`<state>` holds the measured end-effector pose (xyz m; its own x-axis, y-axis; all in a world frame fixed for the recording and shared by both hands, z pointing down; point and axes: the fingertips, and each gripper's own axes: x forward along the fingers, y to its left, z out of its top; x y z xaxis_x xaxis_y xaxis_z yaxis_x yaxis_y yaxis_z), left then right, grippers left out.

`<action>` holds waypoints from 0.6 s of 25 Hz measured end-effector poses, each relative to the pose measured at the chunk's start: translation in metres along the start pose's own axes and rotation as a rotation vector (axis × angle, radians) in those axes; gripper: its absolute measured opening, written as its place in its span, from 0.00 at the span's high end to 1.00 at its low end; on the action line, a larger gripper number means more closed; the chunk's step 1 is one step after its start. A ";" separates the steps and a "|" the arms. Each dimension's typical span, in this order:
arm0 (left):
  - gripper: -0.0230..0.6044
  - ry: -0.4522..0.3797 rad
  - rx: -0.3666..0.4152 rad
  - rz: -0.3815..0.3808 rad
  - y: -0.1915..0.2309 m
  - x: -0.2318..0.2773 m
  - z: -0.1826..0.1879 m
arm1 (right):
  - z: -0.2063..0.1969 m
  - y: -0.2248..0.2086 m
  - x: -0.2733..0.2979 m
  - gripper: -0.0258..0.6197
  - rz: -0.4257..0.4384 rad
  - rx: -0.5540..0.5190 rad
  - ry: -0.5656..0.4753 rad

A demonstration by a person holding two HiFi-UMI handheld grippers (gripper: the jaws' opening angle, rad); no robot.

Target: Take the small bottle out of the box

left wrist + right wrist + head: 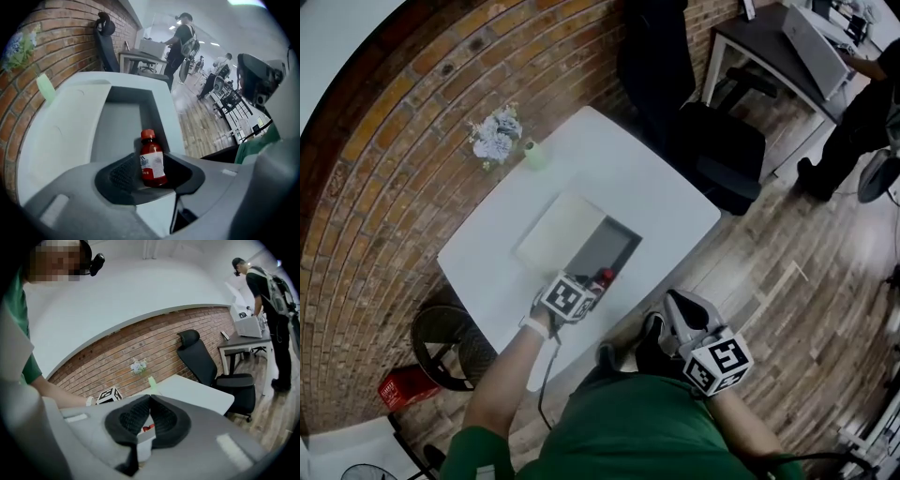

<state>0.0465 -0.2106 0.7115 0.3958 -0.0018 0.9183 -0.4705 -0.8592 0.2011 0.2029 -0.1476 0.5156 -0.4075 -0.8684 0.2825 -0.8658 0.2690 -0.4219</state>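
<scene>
A small red bottle [602, 278] with a red cap and white label stands upright at the near end of the open grey box [614, 239], whose white lid [558, 230] lies back to the left. My left gripper [592, 289] is at the bottle. In the left gripper view the bottle [152, 159] stands between the parted jaws of the left gripper [151, 174], close to the left pad [123, 174], and its base is hidden. My right gripper [672, 300] hangs off the table's near edge. In its own view the right gripper [150, 398] has its pads together and holds nothing.
The white table [666, 197] carries a bunch of pale flowers [497, 134] and a green cup [534, 155] at the brick wall. A black office chair [712, 141] stands beyond the table. A black basket [450, 342] sits on the floor at the left, and a person [853, 122] stands at a far desk.
</scene>
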 end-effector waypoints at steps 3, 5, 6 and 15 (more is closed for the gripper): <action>0.66 0.050 -0.013 -0.013 -0.002 0.008 -0.003 | 0.006 -0.008 0.005 0.96 0.022 0.009 -0.004; 0.66 0.078 -0.028 -0.019 -0.003 0.011 -0.004 | 0.008 -0.013 0.008 0.96 0.034 0.017 -0.004; 0.66 0.091 -0.037 -0.024 -0.003 0.011 -0.005 | 0.009 -0.016 0.009 0.96 0.039 0.023 -0.005; 0.52 0.181 -0.122 -0.021 0.009 0.015 -0.006 | 0.005 -0.031 0.015 0.96 0.058 0.057 0.002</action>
<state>0.0433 -0.2157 0.7290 0.2633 0.1170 0.9576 -0.5604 -0.7894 0.2505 0.2249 -0.1714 0.5285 -0.4569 -0.8512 0.2582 -0.8230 0.2944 -0.4858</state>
